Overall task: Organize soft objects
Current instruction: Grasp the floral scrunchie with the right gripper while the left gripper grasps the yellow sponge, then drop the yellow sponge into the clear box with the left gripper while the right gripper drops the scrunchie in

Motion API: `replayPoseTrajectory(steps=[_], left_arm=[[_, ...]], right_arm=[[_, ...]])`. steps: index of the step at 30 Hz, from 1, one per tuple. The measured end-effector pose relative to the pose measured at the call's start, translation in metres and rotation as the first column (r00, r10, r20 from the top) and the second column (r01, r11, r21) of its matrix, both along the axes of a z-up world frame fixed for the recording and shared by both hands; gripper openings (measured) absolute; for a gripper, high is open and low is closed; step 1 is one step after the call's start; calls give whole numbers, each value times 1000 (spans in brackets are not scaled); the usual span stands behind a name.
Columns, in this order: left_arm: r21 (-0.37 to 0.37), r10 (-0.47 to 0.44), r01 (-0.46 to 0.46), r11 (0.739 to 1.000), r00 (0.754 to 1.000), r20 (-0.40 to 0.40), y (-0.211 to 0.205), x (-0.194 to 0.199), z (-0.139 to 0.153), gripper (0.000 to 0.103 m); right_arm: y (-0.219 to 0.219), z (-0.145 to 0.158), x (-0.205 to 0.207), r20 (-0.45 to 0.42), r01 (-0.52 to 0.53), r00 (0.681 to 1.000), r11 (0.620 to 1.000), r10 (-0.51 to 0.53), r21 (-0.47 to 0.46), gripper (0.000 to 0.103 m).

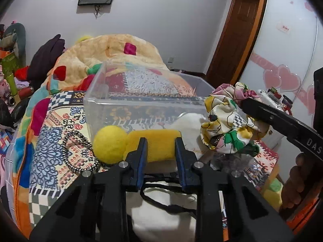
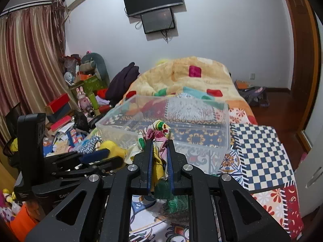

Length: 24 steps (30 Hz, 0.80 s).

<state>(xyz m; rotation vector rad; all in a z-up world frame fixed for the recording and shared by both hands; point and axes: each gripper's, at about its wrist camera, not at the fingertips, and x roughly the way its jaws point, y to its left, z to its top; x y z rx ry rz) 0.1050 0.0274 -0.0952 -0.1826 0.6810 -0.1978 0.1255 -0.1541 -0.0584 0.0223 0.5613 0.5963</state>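
A clear plastic bin [image 1: 97, 92] stands on the patterned bed; it also shows in the right wrist view [image 2: 226, 125]. My left gripper [image 1: 161, 141] is shut on a yellow sponge [image 1: 159, 143], low in front of the bin's near wall. A yellow felt ball [image 1: 110, 144] lies just left of the sponge. My right gripper [image 2: 159, 143] is shut on a floral cloth scrunchie [image 2: 159, 133], held above the bed near the bin's front edge. The scrunchie also shows in the left wrist view [image 1: 224, 121], to the right of the sponge.
A black-and-white braided ring [image 1: 74, 153] lies left of the ball. A white cloth bag with a black cord [image 1: 161, 211] lies under my left gripper. A green knit item [image 2: 175, 203] lies under my right gripper. A heaped quilt [image 2: 181, 74] is behind the bin. Clutter stands left of the bed.
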Motion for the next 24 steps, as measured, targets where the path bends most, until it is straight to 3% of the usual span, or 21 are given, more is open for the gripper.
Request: replayPoseTrajectory(steps=[3, 8, 9, 10, 12, 20, 22, 24], left_arm=[[15, 3, -4, 1000, 1000, 16, 1, -7, 7, 27], [2, 10, -10, 1000, 1000, -23, 5, -8, 6, 31], [8, 14, -14, 1000, 999, -30, 5, -8, 5, 41], [27, 28, -27, 999, 999, -41, 4, -5, 4, 59], [44, 46, -44, 998, 998, -42, 2, -5, 1, 77], [71, 26, -19, 997, 994, -103, -8, 9, -18, 77], [56, 24, -17, 998, 993, -118, -5, 12, -24, 63], [46, 19, -14, 999, 994, -112, -5, 11, -24, 60]], right_arm=[[-2, 6, 0, 18, 1, 1000, 1000, -1, 8, 11], [-5, 9, -2, 30, 4, 1000, 1000, -5, 12, 11], [-7, 9, -1, 32, 4, 999, 1000, -5, 15, 11], [-7, 10, -2, 32, 3, 999, 1000, -4, 16, 11], [-8, 10, -1, 33, 4, 999, 1000, -4, 16, 11], [-13, 7, 1, 14, 12, 1000, 999, -12, 31, 11], [-15, 7, 2, 10, 11, 1000, 999, -11, 38, 11], [-15, 8, 2, 11, 10, 1000, 999, -10, 42, 11]])
